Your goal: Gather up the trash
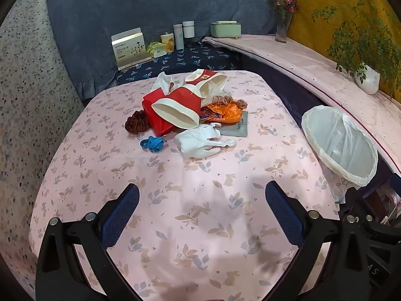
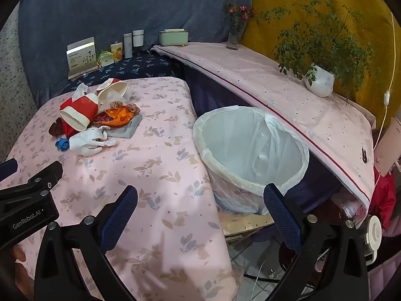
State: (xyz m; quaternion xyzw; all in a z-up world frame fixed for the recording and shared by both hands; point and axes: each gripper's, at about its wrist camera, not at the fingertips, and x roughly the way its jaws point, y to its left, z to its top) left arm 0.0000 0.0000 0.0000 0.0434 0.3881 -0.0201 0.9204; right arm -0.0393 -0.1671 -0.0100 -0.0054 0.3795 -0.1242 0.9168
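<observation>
On the pink table (image 1: 190, 215) the trash pile (image 1: 190, 110) is heaped mid-table, well apart from the lined bin (image 2: 250, 155) off its right edge. Left gripper (image 1: 201, 210) and right gripper (image 2: 200, 212) are both spread wide, nothing held. Probably best if the white glove (image 1: 200, 143), nearest and loose, gets pinched first.

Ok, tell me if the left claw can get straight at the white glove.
Probably yes. The left claw is open, and only bare pink tablecloth lies between it and the white glove at the pile's near edge.
</observation>
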